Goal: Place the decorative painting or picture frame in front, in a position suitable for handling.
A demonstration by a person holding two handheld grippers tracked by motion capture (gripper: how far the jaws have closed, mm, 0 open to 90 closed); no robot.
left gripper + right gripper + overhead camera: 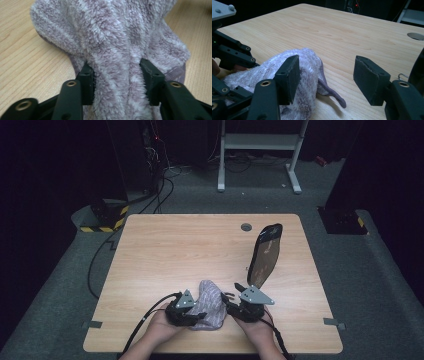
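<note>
Sock (210,304), fluffy, pale purple-grey, lies bunched on the worktop (200,250) near the front edge, between the two grippers. In the high view the left gripper (197,316) is at the sock's left side and the right gripper (229,301) at its right side, both very close to the fabric, w/ a hand behind each.

Left gripper view: sock (112,50) fills the space between the jaws. A thick fold of the plush runs down the middle and both pads (87,80) press into it from the sides, so the fabric is pinched and bulges above them. Left gripper (116,82) is clenched on the sock. The rest of the sock spreads upward and to both sides beyond the jaws, resting on the wood.

Right gripper view: the right gripper (327,80) has its jaws standing wide apart, released. The sock (294,67) is at the left jaw, its fluffy body partly behind and beside that pad; I cannot tell if the pad touches it. The other pad (368,78) is well apart from the fabric, w/ bare worktop between. A thin smooth edge of the sock, the cuff (332,93), sticks out onto the wood in the gap. The left gripper (229,55) is seen at the far left, at the sock's other end.

Behind the right gripper a dark flat shoe form (265,255) stands tilted, apart from the sock.
</note>
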